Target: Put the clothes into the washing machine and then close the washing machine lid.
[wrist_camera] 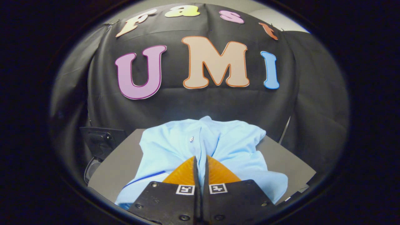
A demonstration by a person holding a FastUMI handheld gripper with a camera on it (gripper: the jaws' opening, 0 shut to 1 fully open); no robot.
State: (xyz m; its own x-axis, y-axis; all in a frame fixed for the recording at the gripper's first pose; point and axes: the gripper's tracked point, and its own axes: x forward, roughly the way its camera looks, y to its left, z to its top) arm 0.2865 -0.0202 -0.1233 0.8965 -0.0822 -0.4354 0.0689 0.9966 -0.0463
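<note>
Now shirt [200, 147] pinched within tool [200, 161]

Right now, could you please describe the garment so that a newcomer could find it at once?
Start at the grey table before the black cloth wall. On it lies a light blue shirt, its fabric pinched in the gripper. It has a small button and thin dark blue piping.

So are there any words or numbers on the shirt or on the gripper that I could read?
No, there are none to read.
Light blue shirt: no words or numbers, just a plain button.
Gripper, shut on a fold of the shirt: two square black-and-white markers, which are patterns, not letters.
</note>
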